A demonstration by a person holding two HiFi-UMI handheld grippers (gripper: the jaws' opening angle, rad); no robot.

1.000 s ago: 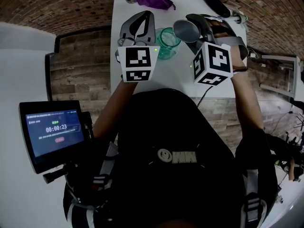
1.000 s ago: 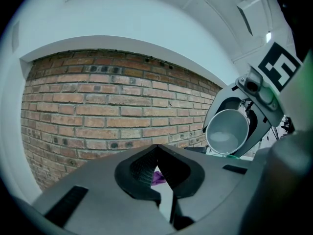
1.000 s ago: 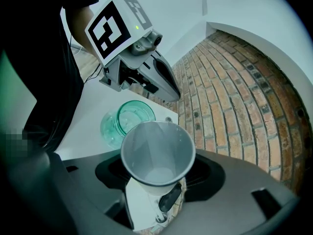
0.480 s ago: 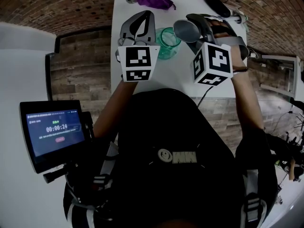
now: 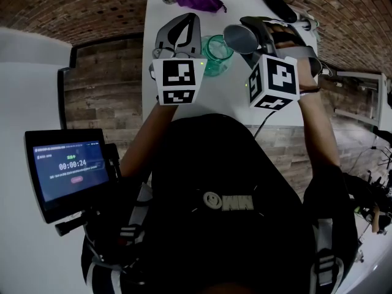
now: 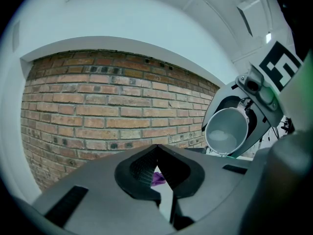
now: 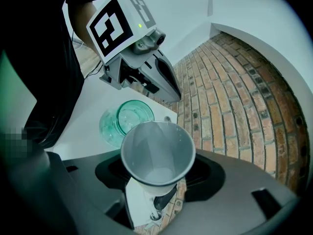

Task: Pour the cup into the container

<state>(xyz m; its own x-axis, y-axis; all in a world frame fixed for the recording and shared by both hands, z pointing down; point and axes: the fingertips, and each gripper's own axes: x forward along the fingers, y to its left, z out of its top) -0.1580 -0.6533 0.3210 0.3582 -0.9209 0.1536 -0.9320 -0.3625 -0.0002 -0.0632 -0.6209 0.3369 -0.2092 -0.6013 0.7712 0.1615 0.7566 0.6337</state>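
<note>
Plainly, the cup (image 7: 156,146) is already taken: the right tongs (image 7: 159,174) are closed on its lower wall, one jaw to each side. It hangs tilted above the white tabletop (image 5: 233,97) with its mouth turned back toward the right gripper view. The container (image 7: 126,120), a green-tinted see-through jar, stands upright on the tabletop at about 11 o'clock from the cup's rim in that view. In the head view the cup sits at roughly 2 o'clock of the jar, close beside it. Whether rim touches rim I cannot tell.

The left tongs (image 6: 156,148) have their jaws brought together at the tips with nothing between them (only a scrap of purple cloth shows through the gap, far behind). They point nearly level, to the 9 o'clock side of the jar.

I judge the cup to be light and thin-walled, paper or plastic by its look, so it would buckle under a hard squeeze. The present hold low on the wall, where the base stiffens it, seems right. A pale patch lies at its bottom; liquid or bare base, I cannot say. The jar looks like glass: stiff, smooth, breakable, and liable to slide or tip if the cup's rim knocks it.
</note>
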